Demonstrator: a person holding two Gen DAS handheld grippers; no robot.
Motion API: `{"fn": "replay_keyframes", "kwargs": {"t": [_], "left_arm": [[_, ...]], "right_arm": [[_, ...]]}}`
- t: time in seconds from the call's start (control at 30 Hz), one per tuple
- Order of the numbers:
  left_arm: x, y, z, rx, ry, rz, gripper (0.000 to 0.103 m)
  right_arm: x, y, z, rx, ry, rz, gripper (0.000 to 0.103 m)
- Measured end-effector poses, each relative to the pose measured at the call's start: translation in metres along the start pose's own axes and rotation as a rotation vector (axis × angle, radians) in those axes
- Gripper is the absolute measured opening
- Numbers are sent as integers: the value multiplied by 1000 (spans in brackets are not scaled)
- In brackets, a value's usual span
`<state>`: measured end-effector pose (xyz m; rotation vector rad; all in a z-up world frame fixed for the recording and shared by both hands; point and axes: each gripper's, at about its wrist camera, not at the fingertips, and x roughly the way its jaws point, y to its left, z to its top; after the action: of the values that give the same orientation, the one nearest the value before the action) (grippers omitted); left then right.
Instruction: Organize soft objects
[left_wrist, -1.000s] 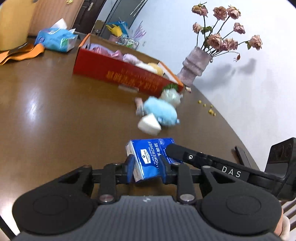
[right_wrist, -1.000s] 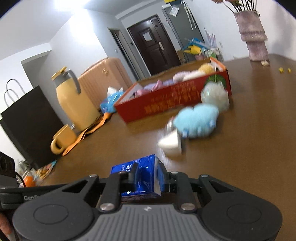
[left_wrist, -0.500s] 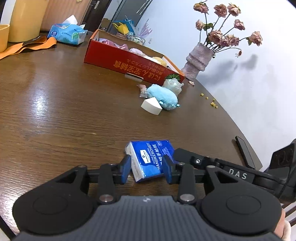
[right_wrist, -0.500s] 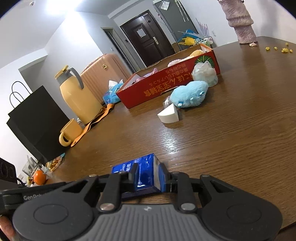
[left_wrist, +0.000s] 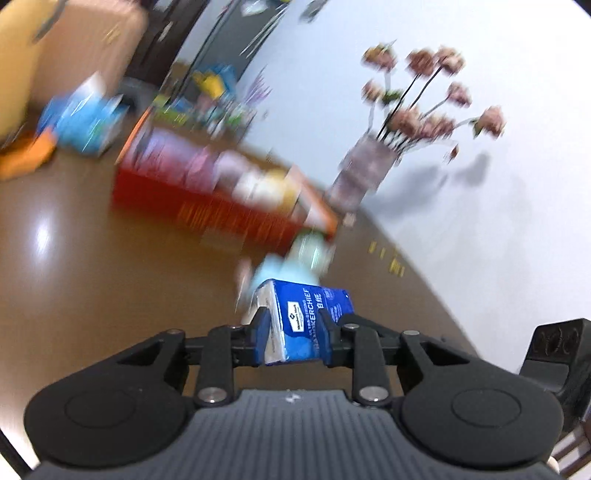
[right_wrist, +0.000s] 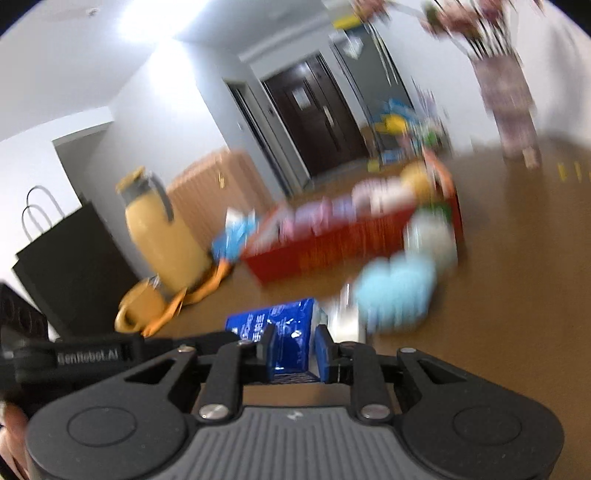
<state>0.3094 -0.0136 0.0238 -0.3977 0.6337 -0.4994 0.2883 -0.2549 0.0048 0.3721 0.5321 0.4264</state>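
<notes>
Both my claws hold one blue tissue pack (left_wrist: 306, 325). My left gripper (left_wrist: 293, 341) has it between its two fingers, and the jaws are squeezing in on it. My right gripper (right_wrist: 293, 349) is clamped on the other end of the same pack (right_wrist: 284, 332). The pack is up off the brown table (left_wrist: 92, 266).

Past it lies a fluffy light blue toy (right_wrist: 395, 291), close to a pale round bundle (right_wrist: 430, 236). Behind them sits the red box (left_wrist: 221, 210) with soft things in it. A vase of dried roses (left_wrist: 364, 177) stands near the box's far end. A yellow jug (right_wrist: 159, 236) and a yellow mug (right_wrist: 142, 308) stand off to the left. Everything far away looks blurry.
</notes>
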Motion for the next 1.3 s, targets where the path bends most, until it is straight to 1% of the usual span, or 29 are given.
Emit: {"fn": "replay_keyframes", "kwargs": {"t": [0.07, 0.13, 0.23, 0.3, 0.33, 0.37, 0.43, 0.53, 0.57, 0.63, 0.7, 0.77, 0.9, 1.0, 1.03, 1.07, 1.1, 1.13, 1.23, 1.3], "left_arm": [[29, 4, 39, -3, 1, -29, 27], [69, 17, 77, -66, 31, -47, 27], [119, 33, 114, -86, 57, -39, 27], [155, 50, 132, -90, 86, -13, 27], [168, 59, 136, -100, 99, -2, 27], [184, 69, 140, -113, 121, 25, 27], [206, 79, 145, -82, 139, 72, 27], [225, 97, 151, -91, 156, 123, 27], [228, 103, 153, -105, 156, 129, 27], [235, 113, 152, -123, 184, 136, 27], [238, 118, 149, -124, 187, 130, 28], [239, 119, 147, -125, 187, 127, 28], [243, 120, 148, -110, 187, 146, 29], [234, 118, 150, -121, 186, 149, 34], [231, 112, 153, -118, 178, 156, 38], [223, 108, 155, -109, 167, 158, 42], [211, 102, 157, -96, 151, 153, 42], [201, 95, 160, -80, 141, 145, 42], [166, 73, 168, -31, 104, 146, 42], [136, 56, 171, 15, 64, 158, 42]], "right_arm": [[16, -3, 35, -36, -50, -19, 21], [42, -10, 69, -80, -80, -52, 21], [96, -34, 114, -58, -38, -85, 21], [135, -51, 136, -40, 6, -100, 21], [153, -57, 142, -31, 26, -105, 21], [171, -64, 148, -17, 49, -111, 21], [206, -73, 152, -15, 90, -125, 20], [247, -79, 148, -28, 136, -153, 21], [258, -82, 147, -25, 157, -156, 21], [275, -86, 144, -14, 199, -168, 21], [285, -87, 141, -20, 222, -175, 21], [288, -88, 137, -30, 225, -188, 21], [292, -84, 137, -58, 249, -203, 23], [286, -83, 142, -33, 269, -188, 23], [281, -83, 145, -29, 267, -184, 24], [274, -82, 148, -32, 256, -189, 27], [263, -80, 153, -38, 236, -193, 35], [253, -77, 157, -42, 220, -195, 38], [214, -66, 172, -57, 164, -196, 37], [184, -57, 183, -81, 125, -206, 37]]}}
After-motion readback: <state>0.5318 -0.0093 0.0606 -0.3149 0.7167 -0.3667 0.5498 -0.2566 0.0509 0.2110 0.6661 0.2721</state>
